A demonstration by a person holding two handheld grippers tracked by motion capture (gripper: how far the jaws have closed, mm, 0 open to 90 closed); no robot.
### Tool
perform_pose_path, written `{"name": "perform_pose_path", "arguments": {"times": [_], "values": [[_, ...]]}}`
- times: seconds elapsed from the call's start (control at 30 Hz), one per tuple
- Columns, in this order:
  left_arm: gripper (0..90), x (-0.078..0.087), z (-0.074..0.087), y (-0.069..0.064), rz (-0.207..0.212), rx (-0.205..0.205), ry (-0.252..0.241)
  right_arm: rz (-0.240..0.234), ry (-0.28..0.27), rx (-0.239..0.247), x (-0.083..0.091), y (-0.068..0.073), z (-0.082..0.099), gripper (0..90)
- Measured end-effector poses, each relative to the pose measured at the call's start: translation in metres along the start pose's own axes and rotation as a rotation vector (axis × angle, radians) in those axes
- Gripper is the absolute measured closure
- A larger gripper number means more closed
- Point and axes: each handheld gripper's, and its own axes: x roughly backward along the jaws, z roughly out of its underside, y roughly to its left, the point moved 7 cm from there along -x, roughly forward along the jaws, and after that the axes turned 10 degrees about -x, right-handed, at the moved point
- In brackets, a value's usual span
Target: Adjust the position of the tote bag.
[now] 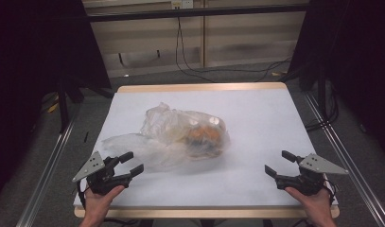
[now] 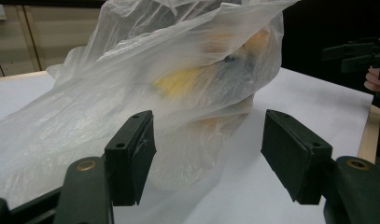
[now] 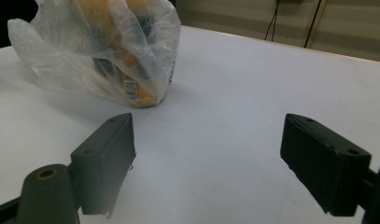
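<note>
contents of plastic bag [image 1: 185,135]: veiled by cloudy film, orange and yellow shapes, kind unreadable | label on bag contents [image 3: 130,91]: print too small to read | bag top: cut by upper edge in both gripper views | table [image 1: 275,113] near edge: partly behind hands

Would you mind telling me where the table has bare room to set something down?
Free: the white table right of the plastic bag, up to the right gripper, and the strip behind the bag. Crowded: front left, where the left gripper nears the bag.

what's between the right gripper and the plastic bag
Nothing: just bare white table between the right gripper and the plastic bag, as the right gripper view and the high view show.
</note>
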Motion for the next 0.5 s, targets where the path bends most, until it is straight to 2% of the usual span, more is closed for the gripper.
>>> {"name": "perform_pose_path", "arguments": {"times": [0.07,0.1,0.13,0.3,0.4,0.5], "values": [[35.0,0.0,-0.002,0.001,-0.011,-0.019,0.01,0.001,0.012,0.021,-0.001,0.002,0.001,17.1],[35.9,-0.001,-0.004,0.001,-0.008,-0.016,0.004,-0.002,0.019,0.02,-0.002,0.003,0.002,17.0],[36.9,0.0,-0.006,0.003,-0.012,-0.03,0.007,-0.007,0.021,0.02,-0.003,0.004,0.002,17.0],[41.0,-0.004,-0.015,0.003,-0.002,-0.033,0.012,-0.014,0.024,0.012,-0.003,0.004,0.002,17.1],[41.2,-0.008,-0.02,0.003,0.007,-0.017,0.015,-0.014,0.027,0.011,-0.004,0.003,0.002,17.1],[42.1,-0.01,-0.023,0.004,0.011,-0.037,0.031,-0.015,0.029,0.01,-0.005,0.003,0.002,17.1]]}}
